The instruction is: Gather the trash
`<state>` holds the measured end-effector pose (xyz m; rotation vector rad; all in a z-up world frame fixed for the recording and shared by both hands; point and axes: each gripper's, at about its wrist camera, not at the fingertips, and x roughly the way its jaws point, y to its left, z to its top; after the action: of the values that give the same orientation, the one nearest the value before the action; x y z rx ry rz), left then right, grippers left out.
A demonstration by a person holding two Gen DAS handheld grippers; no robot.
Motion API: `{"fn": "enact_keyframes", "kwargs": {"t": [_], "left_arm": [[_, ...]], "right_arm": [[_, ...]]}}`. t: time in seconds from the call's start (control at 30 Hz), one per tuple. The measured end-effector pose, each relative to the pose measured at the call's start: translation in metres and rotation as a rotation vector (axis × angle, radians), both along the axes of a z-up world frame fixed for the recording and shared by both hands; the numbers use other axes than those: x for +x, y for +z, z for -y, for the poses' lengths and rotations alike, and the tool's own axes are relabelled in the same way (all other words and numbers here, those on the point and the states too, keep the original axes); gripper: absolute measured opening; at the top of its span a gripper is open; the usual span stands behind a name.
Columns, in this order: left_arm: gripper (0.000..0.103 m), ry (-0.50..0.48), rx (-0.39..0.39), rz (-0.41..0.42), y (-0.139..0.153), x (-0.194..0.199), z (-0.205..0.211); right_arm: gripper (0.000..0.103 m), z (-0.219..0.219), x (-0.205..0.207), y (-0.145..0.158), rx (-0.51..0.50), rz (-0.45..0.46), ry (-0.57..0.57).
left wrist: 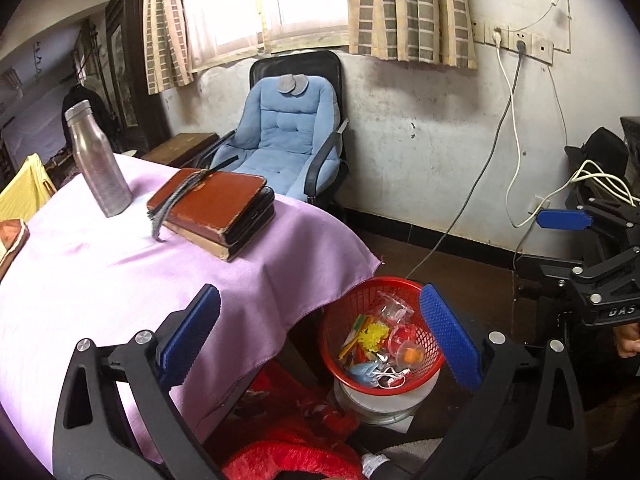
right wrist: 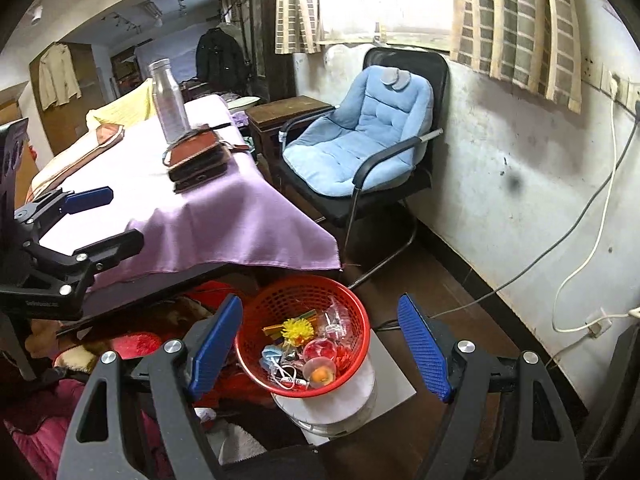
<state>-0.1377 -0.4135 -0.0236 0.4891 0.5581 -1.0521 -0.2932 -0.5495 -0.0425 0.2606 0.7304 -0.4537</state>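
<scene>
The red mesh basket (left wrist: 382,336) sits on the floor on top of a white round container (right wrist: 328,404), just off the corner of the worktop (left wrist: 100,264). Inside it lies the collected trash: a yellow pom-pom flower (right wrist: 298,330), clear plastic wrappers (right wrist: 338,320), a pale blue piece (left wrist: 364,372), a white cord, a red-tinted clear capsule (right wrist: 320,350) and a clear capsule with an orange ball (right wrist: 320,376).

The left hand-held gripper (left wrist: 320,344) hangs above and beside the basket with its 2 blue pads spread wide apart and nothing between them. The right hand-held gripper (right wrist: 320,350) hovers over the basket, its pads also well apart and empty.

The worktop is covered by a lilac cloth (right wrist: 224,220). On it stand a steel bottle (left wrist: 96,160) and, near it, a stack of brown and black leather-bound books (left wrist: 216,212) with a grey strap across them. Behind the worktop, against the stained wall, is a black chair with a blue cushion (left wrist: 280,140). Checked curtains (left wrist: 412,12) hang at the window.
</scene>
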Motion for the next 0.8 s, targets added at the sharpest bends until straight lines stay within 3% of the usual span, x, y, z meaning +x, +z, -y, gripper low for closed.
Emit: {"fn": "enact_keyframes", "kwargs": {"t": [0.27,0.5,0.8], "left_arm": [[0.096,0.019,-0.024,0.045,0.013,-0.021,-0.014],[0.096,0.022,-0.018,0.071,0.012,-0.032,-0.017],[0.096,0.025,0.049,0.022,-0.011,-0.025,-0.008]], "right_arm": [[0.081,-0.024,-0.012,0.029,-0.08,0.045,0.055],[0.083,-0.029,-0.023,0.032,-0.079,0.086,0.07],[0.088,-0.018,-0.007,0.006,-0.023,-0.008,0.054]]}}
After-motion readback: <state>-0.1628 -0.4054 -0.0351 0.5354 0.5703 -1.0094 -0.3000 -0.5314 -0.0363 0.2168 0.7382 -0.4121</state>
